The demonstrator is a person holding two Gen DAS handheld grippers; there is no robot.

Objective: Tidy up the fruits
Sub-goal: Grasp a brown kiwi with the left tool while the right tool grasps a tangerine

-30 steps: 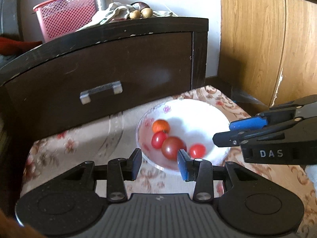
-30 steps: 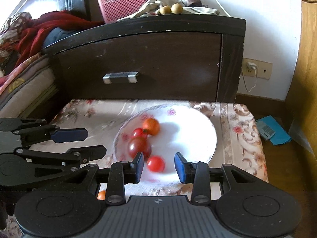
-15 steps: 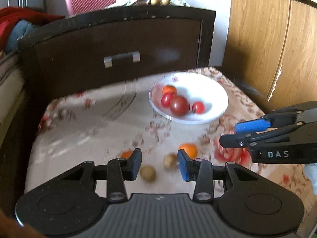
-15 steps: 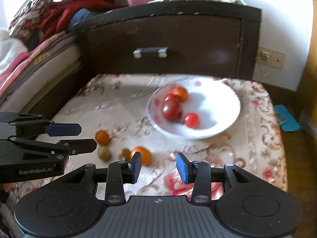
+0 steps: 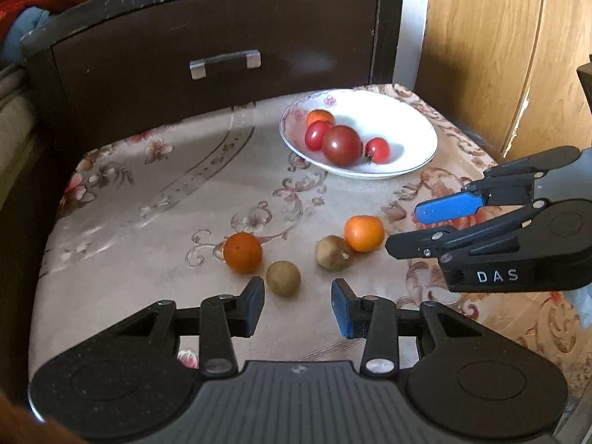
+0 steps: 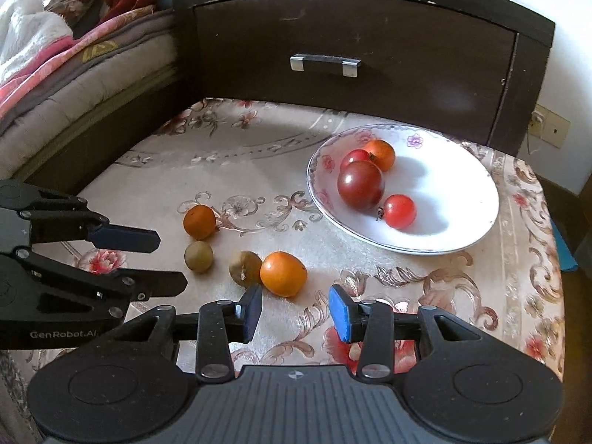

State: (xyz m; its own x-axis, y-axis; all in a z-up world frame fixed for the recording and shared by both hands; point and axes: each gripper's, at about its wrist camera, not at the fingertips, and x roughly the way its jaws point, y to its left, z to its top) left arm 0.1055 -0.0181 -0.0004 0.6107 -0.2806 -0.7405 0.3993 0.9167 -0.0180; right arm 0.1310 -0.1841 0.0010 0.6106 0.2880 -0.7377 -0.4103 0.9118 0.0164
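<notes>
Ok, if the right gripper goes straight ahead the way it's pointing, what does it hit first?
Probably the orange on the cloth, just ahead of the open right gripper and slightly left of centre; depth is hard to judge.

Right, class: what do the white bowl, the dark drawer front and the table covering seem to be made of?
White bowl: probably glazed ceramic; glossy, with a printed flower and thin rim line.
Drawer front: dark varnished wood or veneer; it has a soft sheen, and its top edge is chipped pale.
Table covering: apparently woven fabric; matte, with a floral scroll pattern.

Both hand-held grippers have pulled back from the bowl [image 5: 425, 148].
</notes>
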